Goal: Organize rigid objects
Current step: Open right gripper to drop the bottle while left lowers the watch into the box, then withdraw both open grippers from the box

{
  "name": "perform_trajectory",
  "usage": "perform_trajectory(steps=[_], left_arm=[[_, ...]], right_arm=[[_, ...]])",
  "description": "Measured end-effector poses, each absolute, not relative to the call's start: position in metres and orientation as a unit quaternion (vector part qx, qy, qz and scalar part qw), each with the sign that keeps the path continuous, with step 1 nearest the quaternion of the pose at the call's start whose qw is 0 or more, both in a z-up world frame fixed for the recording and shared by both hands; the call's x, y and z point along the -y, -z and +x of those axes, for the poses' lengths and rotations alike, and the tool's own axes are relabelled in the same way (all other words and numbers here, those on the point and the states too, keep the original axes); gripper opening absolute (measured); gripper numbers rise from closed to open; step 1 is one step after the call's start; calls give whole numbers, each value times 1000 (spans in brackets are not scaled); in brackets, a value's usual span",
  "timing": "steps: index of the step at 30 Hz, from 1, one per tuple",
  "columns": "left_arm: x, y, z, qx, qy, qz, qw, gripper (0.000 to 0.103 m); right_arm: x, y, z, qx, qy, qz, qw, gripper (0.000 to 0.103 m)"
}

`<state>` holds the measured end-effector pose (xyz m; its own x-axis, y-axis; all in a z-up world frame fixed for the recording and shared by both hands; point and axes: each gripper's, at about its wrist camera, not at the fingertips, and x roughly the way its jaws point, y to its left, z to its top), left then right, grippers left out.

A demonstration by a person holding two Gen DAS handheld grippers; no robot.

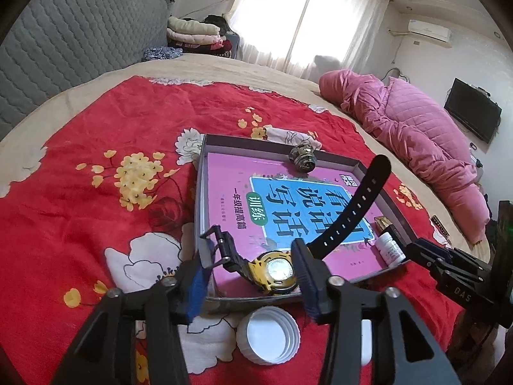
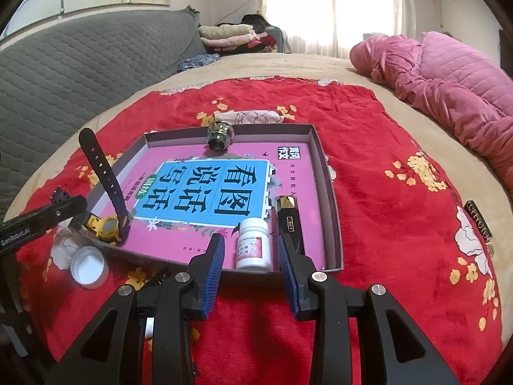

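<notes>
A shallow grey tray [image 1: 200,192] [image 2: 333,211] with a pink and blue book in it lies on the red bedspread. A yellow watch [image 1: 277,271] [image 2: 107,226] with a black strap rests in the tray's near corner. My left gripper [image 1: 253,264] is open, its jaws on either side of the watch. My right gripper [image 2: 251,256] is open around a white pill bottle [image 2: 254,248] [image 1: 389,252] that stands in the tray. A black and gold box [image 2: 288,221] lies beside the bottle. A metal knob [image 1: 303,158] [image 2: 218,138] sits at the far edge.
A white lid [image 1: 268,333] [image 2: 88,266] lies on the bedspread just outside the tray. A dark narrow object [image 2: 479,224] lies to the right. A pink quilt [image 1: 407,134] is heaped at the far right, a grey headboard [image 1: 64,41] to the left.
</notes>
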<state>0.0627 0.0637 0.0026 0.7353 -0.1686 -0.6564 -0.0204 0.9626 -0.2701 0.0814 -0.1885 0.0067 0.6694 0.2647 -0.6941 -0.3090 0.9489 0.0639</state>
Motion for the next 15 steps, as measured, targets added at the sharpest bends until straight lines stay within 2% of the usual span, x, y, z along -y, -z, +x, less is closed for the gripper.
perform_trajectory(steps=[2, 15], left_arm=[[-64, -4, 61, -360, 41, -129, 923, 50], [-61, -10, 51, -355, 39, -118, 926, 51]], right_arm=[[189, -8, 80, -373, -158, -29, 914, 41], [196, -17, 70, -364, -154, -21, 918, 44]])
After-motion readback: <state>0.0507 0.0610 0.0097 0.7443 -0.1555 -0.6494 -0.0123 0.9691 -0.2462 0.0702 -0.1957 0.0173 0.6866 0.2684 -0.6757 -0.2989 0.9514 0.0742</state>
